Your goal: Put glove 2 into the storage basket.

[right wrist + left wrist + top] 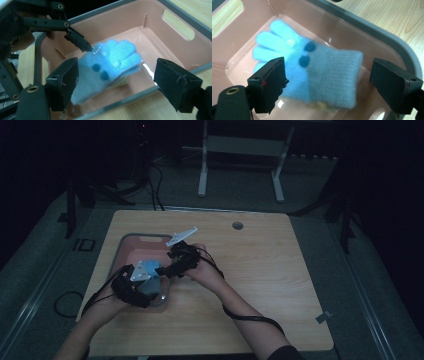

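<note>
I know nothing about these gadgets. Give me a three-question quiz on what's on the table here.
1. True or false: the left gripper is clamped on the glove.
2. Where does the glove lie? A) on the bare table B) in the pink bin C) on the floor
3. Fill in: the glove's fingers are bright blue and its cuff is ____.

Key: 1 false, its jaws stand open either side of the glove, as do those of the right gripper; 2 B; 3 grey-blue.
</note>
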{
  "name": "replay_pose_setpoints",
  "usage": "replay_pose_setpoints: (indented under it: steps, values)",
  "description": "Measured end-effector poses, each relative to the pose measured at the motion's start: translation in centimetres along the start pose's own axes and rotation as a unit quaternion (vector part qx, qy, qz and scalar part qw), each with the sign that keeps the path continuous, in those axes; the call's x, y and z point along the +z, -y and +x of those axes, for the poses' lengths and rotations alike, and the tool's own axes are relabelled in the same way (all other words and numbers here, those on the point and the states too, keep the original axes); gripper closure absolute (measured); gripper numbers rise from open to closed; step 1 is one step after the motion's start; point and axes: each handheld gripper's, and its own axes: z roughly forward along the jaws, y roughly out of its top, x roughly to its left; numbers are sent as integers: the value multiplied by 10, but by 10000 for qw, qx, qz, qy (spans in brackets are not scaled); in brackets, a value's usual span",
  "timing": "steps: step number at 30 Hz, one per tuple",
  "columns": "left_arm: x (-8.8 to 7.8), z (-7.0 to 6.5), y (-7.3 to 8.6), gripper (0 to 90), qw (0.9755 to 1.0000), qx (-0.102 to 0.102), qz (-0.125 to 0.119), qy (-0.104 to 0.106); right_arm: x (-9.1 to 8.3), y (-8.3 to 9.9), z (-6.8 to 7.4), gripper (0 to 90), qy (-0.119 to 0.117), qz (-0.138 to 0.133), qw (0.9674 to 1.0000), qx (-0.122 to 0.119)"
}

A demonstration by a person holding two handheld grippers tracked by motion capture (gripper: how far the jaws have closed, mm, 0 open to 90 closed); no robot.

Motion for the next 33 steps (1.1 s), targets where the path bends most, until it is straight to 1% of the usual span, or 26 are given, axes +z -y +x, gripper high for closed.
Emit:
replay_pose_setpoints:
  steps: [2, 3, 4, 7, 9, 11, 13, 15, 16, 17, 18, 19, 20, 21, 22, 25, 28, 30, 31, 32, 33]
  values:
    - [-1, -3, -3, 126, 10000, -24, -27, 4, -4, 4, 0, 182, -8, -30, 10000, -23]
    - [-2, -7, -7, 107, 10000, -14, -29, 43, -6, 5, -1, 183, 4, -30, 10000, -13]
    - [-3, -9, -8, 104, 10000, 15, -36, 49, -8, 7, -1, 180, 11, -8, 10000, -65]
    - [-7, -19, -15, 94, 9997, 149, -193, 80, -14, 15, 0, 173, -34, 9, 9998, -170]
    - [-9, -25, -18, 92, 9991, 185, -334, 181, -18, 20, 1, 171, -51, 25, 9998, -200]
    - [-9, -31, -22, 92, 9986, 249, -388, 257, -20, 26, 0, 171, -34, 59, 9997, -241]
    - [-8, -37, -25, 92, 9980, 314, -454, 320, -22, 31, -1, 168, -32, 97, 9996, -246]
    - [-7, -43, -27, 92, 9971, 363, -571, 349, -24, 36, -2, 167, -66, 111, 9996, -231]
    - [-7, -43, -27, 92, 9971, 363, -571, 349, -24, 36, -2, 167, -66, 111, 9996, -231]
    - [-6, -49, -29, 92, 9955, 382, -738, 458, -27, 42, -3, 167, -82, 115, 9996, -236]
    - [-6, -49, -29, 92, 9955, 382, -738, 458, -28, 44, -3, 167, -95, 115, 9996, -239]
    - [-4, -55, -30, 92, 9939, 408, -842, 585, -30, 47, -3, 166, -113, 125, 9996, -237]
    - [-3, -59, -32, 92, 9934, 446, -849, 621, -31, 50, -3, 165, -99, 142, 9995, -249]
    - [-3, -59, -32, 92, 9934, 446, -849, 621, -32, 53, -4, 165, -85, 158, 9995, -268]
    - [1, -66, -34, 92, 9925, 568, -854, 660, -34, 56, -4, 165, -85, 183, 9994, -288]
    - [7, -74, -38, 92, 9911, 688, -829, 781, -38, 64, -6, 165, -82, 251, 9993, -271]
    - [12, -82, -41, 92, 9893, 721, -875, 914, -43, 73, -9, 163, -69, 257, 9993, -257]
    - [13, -85, -43, 92, 9890, 736, -884, 933, -44, 76, -10, 163, -86, 254, 9994, -216]
    - [17, -90, -45, 92, 9887, 776, -847, 964, -47, 83, -13, 163, -109, 212, 9996, -163]
    - [19, -93, -45, 92, 9882, 784, -834, 1018, -49, 86, -14, 162, -139, 208, 9996, -146]
    - [21, -95, -46, 92, 9881, 806, -822, 1022, -50, 89, -15, 161, -144, 202, 9996, -157]
